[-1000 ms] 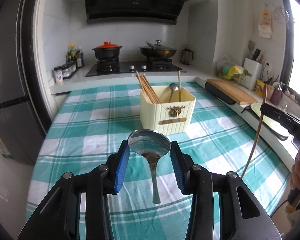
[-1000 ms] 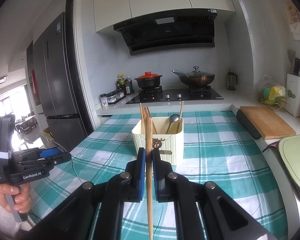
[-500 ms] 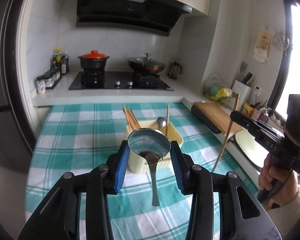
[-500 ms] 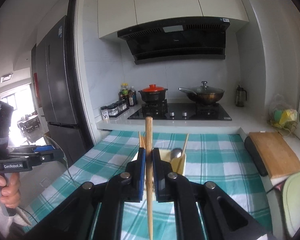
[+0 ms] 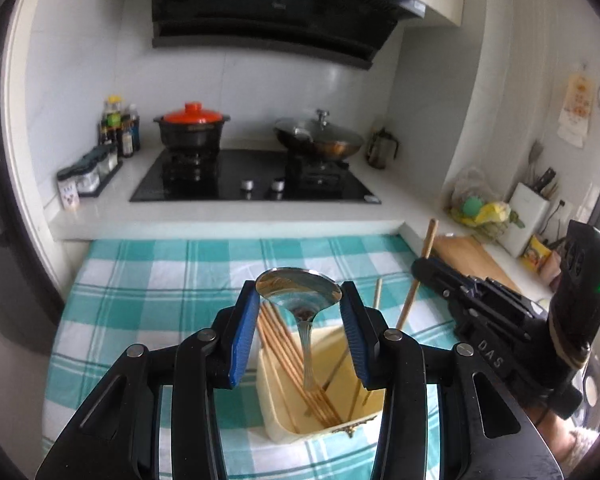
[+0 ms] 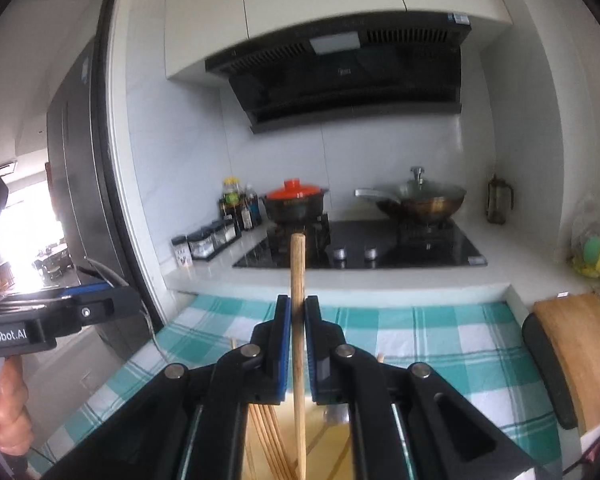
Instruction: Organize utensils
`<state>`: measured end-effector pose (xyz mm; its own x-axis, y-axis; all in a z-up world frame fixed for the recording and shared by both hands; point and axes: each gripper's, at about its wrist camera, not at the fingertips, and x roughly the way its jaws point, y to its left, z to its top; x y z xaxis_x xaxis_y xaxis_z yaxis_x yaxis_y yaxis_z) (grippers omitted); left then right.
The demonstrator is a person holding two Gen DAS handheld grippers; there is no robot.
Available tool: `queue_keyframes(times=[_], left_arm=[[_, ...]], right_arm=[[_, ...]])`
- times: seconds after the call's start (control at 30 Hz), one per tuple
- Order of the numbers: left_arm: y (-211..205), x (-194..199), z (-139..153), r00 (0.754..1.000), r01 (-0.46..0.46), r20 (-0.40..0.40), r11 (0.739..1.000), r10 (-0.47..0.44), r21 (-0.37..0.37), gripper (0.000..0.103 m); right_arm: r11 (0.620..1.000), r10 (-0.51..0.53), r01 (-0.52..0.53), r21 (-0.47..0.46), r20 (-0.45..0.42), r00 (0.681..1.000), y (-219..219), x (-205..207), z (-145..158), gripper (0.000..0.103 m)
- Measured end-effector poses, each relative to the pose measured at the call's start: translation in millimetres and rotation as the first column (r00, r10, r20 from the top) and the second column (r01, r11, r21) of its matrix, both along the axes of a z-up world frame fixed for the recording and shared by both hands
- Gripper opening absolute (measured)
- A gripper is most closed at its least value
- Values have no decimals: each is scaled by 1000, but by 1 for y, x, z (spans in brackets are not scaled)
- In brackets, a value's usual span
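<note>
Clamping the bowl of a metal spoon point(image 5: 299, 292) between its blue pads, the left gripper point(image 5: 299, 300) holds it bowl-up with the handle hanging straight down into the mouth of the cream utensil holder point(image 5: 278, 420) just below. The spoon is gripped at its widest part, so the jaws stand partly apart around it. The right gripper point(image 6: 297, 344) is pressed together on a single wooden chopstick point(image 6: 298, 300), held near upright; its top end rises above the jaws toward the far stove and its lower end points down toward the holder. In the left wrist view that same chopstick slants down at the right, beside the holder's right side.

The holder stands on the teal checked tablecloth point(image 5: 160, 280) and already contains a sheaf of chopsticks point(image 5: 284, 356) leaning against its left side, plus a few more toward the right. In the right wrist view another spoon's bowl seems to show inside, though it is partly hidden.

Judging by this, most of the sorting looks done: both hands carry what may be the last pieces, poised over the opening. What is left is to lower each one in and let go, the spoon first by the look of it.
</note>
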<state>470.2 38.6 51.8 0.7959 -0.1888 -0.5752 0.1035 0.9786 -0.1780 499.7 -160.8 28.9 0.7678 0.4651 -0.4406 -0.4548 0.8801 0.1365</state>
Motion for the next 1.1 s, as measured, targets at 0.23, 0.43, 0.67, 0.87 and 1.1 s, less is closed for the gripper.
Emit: queue_keyframes(times=[0.23, 0.43, 0.67, 0.87, 1.1], left_arm=[[-8, 39, -75, 986, 2, -165, 1000, 3, 31, 42], [-5, 18, -75, 994, -21, -106, 996, 30, 86, 65], [-9, -81, -51, 985, -158, 97, 965, 140, 211, 102], [-28, -165, -68, 976, -211, 99, 942, 192, 260, 102], [-38, -239, -63, 960, -272, 142, 924, 242, 270, 103]], right_arm=[[998, 18, -30, -54, -212, 977, 8, 38, -68, 9], [1000, 11, -8, 13, -196, 980, -11, 26, -48, 57], [993, -120, 116, -37, -97, 988, -45, -71, -2, 73], [982, -177, 173, -78, -48, 983, -59, -176, -8, 87], [972, -177, 173, -161, -14, 984, -54, -247, -22, 102]])
